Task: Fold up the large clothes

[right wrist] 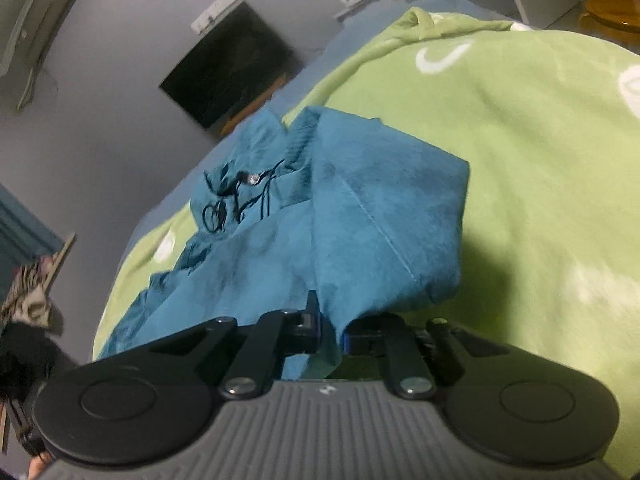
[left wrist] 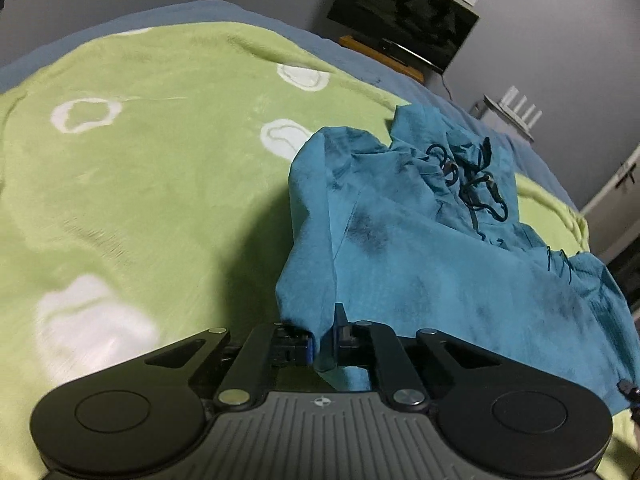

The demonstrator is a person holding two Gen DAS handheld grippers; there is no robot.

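A teal garment point(left wrist: 420, 248) with black drawstrings near its neck lies on a green blanket point(left wrist: 140, 184) and is lifted at its near edge. My left gripper point(left wrist: 325, 338) is shut on the garment's near left corner. In the right wrist view the same teal garment point(right wrist: 352, 224) hangs from my right gripper point(right wrist: 332, 330), which is shut on its near right corner. The cloth folds over itself between the two grippers.
The green blanket point(right wrist: 540, 168) with white ring patterns covers a bed with a blue sheet point(left wrist: 360, 60). A dark TV point(left wrist: 404, 12) sits on a wooden stand by the grey wall. A white router point(left wrist: 516, 114) stands beyond the bed. Striped clothes point(right wrist: 28, 300) hang at the left.
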